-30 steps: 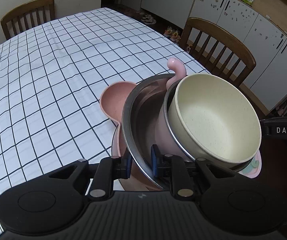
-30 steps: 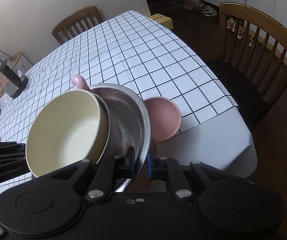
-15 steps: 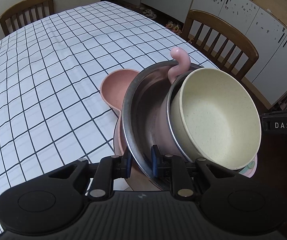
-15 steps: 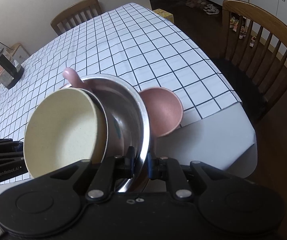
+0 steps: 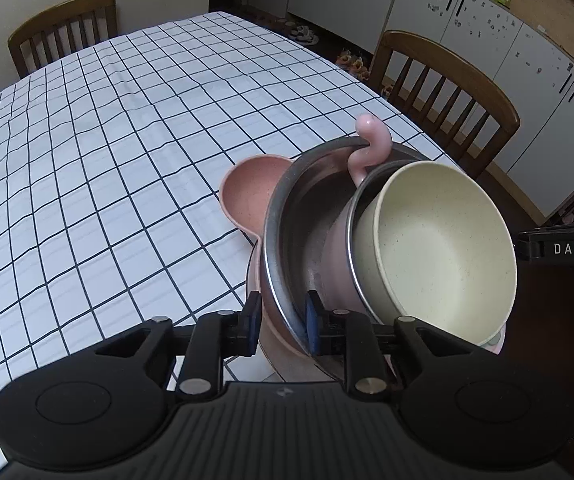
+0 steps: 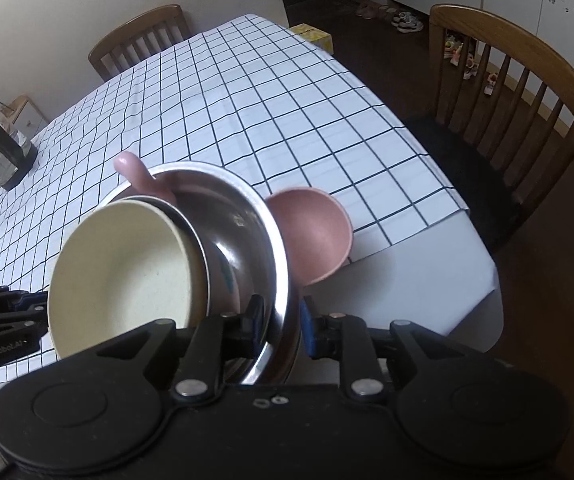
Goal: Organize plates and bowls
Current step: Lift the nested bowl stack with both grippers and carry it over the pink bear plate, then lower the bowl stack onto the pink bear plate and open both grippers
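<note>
So the left gripper [image 5: 279,328] is clamped on the rim of the steel bowl [image 5: 307,208], along with the pink plate [image 5: 247,200] behind it, and the right gripper [image 6: 281,326] pinches the same rim from the opposite side. Just past the fingers, a cream bowl [image 5: 439,248] sits tilted inside a pink cup [image 5: 371,144] nested in the steel one. Beyond the stack there's the checkered table [image 5: 107,140], with wooden chairs [image 6: 519,80] around it.
</note>
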Demonstrator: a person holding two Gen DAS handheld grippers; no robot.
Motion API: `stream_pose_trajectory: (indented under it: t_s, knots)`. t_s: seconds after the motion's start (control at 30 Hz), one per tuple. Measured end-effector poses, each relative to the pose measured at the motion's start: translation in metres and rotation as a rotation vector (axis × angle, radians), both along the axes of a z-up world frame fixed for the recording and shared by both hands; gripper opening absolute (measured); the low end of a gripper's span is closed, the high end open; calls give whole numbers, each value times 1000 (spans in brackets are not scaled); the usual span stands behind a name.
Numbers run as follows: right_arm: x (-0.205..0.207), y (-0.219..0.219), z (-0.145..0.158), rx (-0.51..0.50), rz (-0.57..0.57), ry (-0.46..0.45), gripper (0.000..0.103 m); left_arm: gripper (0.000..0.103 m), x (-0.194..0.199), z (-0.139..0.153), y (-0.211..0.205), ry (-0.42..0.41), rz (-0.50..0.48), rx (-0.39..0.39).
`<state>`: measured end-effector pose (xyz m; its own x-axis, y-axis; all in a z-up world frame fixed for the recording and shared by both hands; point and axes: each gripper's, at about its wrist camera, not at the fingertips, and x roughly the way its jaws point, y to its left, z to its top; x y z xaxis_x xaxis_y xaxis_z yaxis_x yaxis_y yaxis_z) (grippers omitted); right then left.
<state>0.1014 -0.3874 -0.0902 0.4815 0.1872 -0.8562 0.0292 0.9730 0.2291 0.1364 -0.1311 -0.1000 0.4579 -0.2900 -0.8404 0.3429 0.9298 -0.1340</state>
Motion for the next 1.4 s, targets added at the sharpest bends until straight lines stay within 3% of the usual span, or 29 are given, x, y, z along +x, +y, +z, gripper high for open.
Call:
stream_pose_trajectory:
  t_s: [0.53, 0.57, 0.63, 0.67, 0.7, 0.93, 1.17, 1.23, 1.3, 1.4]
  knots:
    - [-38, 13, 59, 24, 30, -149, 42, 25, -43, 56, 22, -151, 37, -49]
    - [-41, 16, 63, 20, 37, -164, 44, 29, -46, 60, 24, -158, 39, -55]
    - [-50, 22, 71, 10, 55, -197, 48, 50, -53, 66, 28, -175, 47, -63]
    - [-54, 26, 75, 6, 65, -213, 52, 68, -56, 70, 30, -191, 56, -67]
    - [-57, 28, 80, 1, 73, -230, 54, 73, -61, 74, 33, -212, 62, -75]
    - [-82, 50, 103, -25, 129, -348, 68, 77, -83, 91, 43, -250, 79, -80]
    - [-107, 65, 113, -37, 136, -449, 99, 84, -104, 99, 54, -270, 107, -100]
    - [-114, 69, 112, -16, 129, -456, 101, 89, -110, 99, 57, -266, 119, -110]
    - [-120, 72, 111, -5, 125, -460, 103, 103, -116, 100, 60, -270, 131, -117]
    - [-129, 75, 110, -6, 113, -472, 103, 103, -123, 102, 63, -259, 142, -136]
